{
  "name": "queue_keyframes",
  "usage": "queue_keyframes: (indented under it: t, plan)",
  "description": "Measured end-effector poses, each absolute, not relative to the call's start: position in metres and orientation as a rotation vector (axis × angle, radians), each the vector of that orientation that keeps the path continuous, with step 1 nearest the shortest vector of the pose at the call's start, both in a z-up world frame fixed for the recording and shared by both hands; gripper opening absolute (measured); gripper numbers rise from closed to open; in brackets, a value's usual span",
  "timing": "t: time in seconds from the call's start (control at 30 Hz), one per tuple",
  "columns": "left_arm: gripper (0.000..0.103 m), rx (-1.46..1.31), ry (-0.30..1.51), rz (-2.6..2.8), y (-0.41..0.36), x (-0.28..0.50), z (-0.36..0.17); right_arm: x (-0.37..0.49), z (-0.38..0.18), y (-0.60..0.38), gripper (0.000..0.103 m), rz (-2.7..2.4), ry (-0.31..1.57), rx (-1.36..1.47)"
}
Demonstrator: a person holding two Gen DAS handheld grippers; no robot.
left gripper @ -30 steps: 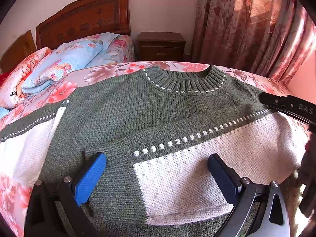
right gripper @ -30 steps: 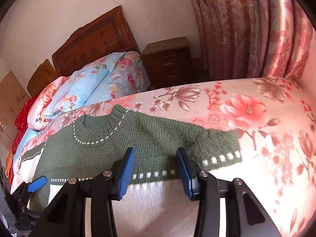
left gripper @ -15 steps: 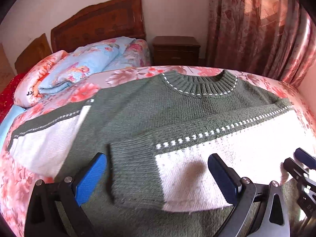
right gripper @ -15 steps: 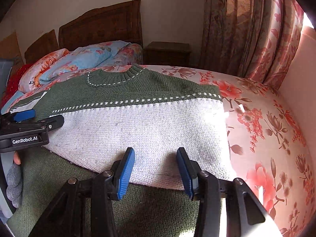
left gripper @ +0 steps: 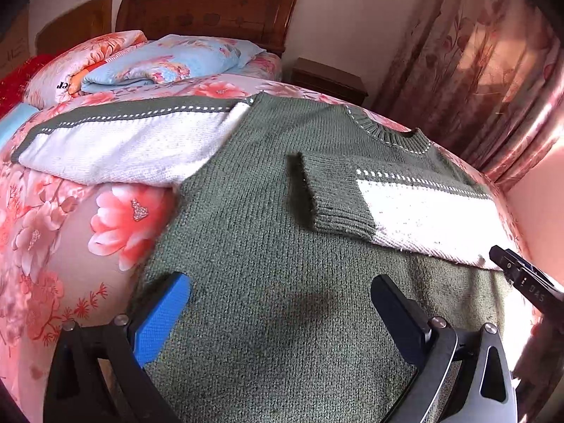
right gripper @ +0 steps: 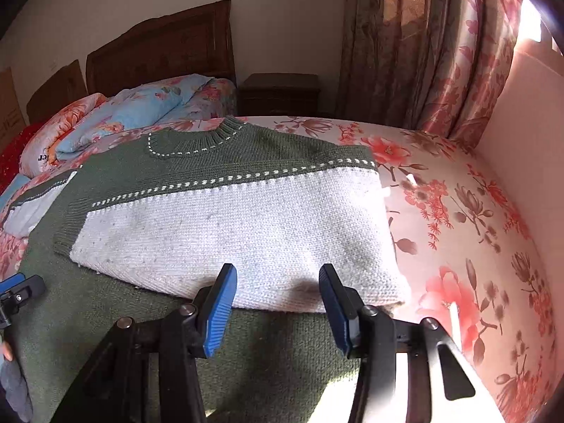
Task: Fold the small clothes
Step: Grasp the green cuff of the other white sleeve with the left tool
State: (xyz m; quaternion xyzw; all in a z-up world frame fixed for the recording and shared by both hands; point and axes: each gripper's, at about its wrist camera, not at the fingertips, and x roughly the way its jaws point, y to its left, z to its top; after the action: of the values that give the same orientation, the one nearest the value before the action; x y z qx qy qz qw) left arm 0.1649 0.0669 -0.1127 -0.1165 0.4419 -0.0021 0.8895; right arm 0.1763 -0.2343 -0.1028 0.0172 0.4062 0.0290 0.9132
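Note:
A green knitted sweater [left gripper: 253,232] with white sleeve panels lies flat on the bed, neck toward the headboard. Its right sleeve [left gripper: 416,208] is folded across the chest, cuff near the middle; it also shows in the right wrist view [right gripper: 229,232]. Its left sleeve [left gripper: 123,141] lies spread out over the bedspread. My left gripper [left gripper: 278,303] is open and empty above the sweater's lower body. My right gripper [right gripper: 278,299] is open and empty just in front of the folded sleeve's near edge. Each gripper shows at the edge of the other's view.
The bed has a pink floral bedspread [right gripper: 458,211]. Folded quilts and pillows [left gripper: 141,63] lie at the wooden headboard [left gripper: 211,7]. A dark nightstand [right gripper: 282,91] and floral curtains [right gripper: 423,53] stand beyond the bed.
My left gripper has drawn back and swung left, off the folded sleeve's cuff, bringing the spread-out left sleeve into view. My right gripper has stayed open at the folded sleeve's near edge.

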Motion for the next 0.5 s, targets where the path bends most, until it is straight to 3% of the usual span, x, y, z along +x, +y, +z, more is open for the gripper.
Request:
queue_keyframes:
  t: [0.27, 0.5]
  plan:
    - [0.103, -0.355, 0.891, -0.038, 0.093, 0.156, -0.106, 0.168, -0.122, -0.178, 0.052, 0.182, 0.851, -0.076]
    - [0.103, -0.634, 0.787, 0.09, 0.217, 0.15, -0.091, 0.168, -0.123, -0.19, 0.052, 0.216, 0.861, -0.007]
